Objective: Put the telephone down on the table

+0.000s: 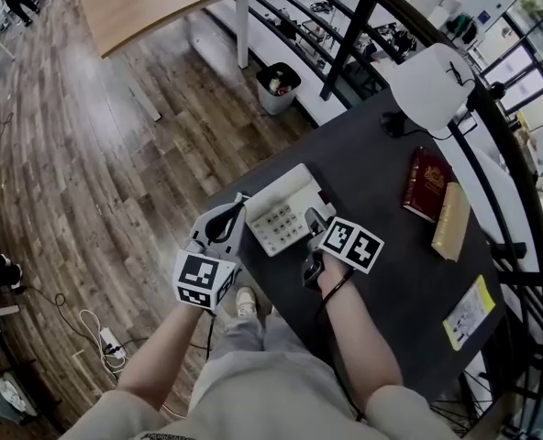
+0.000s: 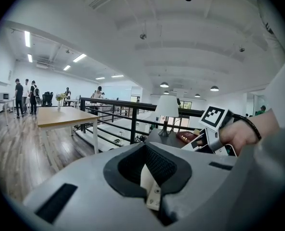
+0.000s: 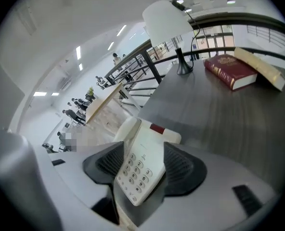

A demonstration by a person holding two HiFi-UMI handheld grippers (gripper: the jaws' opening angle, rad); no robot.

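Observation:
A white push-button telephone (image 1: 279, 211) sits at the near-left corner of the dark table (image 1: 382, 168). My right gripper (image 1: 314, 220) is at the telephone's near right side. In the right gripper view the telephone (image 3: 141, 170) lies tilted between the jaws of my right gripper (image 3: 143, 151), keypad up, with both dark pads against its sides. My left gripper (image 1: 238, 207) hangs just off the table's left edge beside the telephone. In its own view my left gripper (image 2: 147, 149) has its jaws together with nothing held.
A white lamp (image 1: 427, 85) stands at the table's far end. A red book (image 1: 426, 183), a tan book (image 1: 451, 220) and a yellow leaflet (image 1: 469, 312) lie on the right. A black railing (image 1: 519, 181) runs along the far side, and a bin (image 1: 278, 88) stands on the floor.

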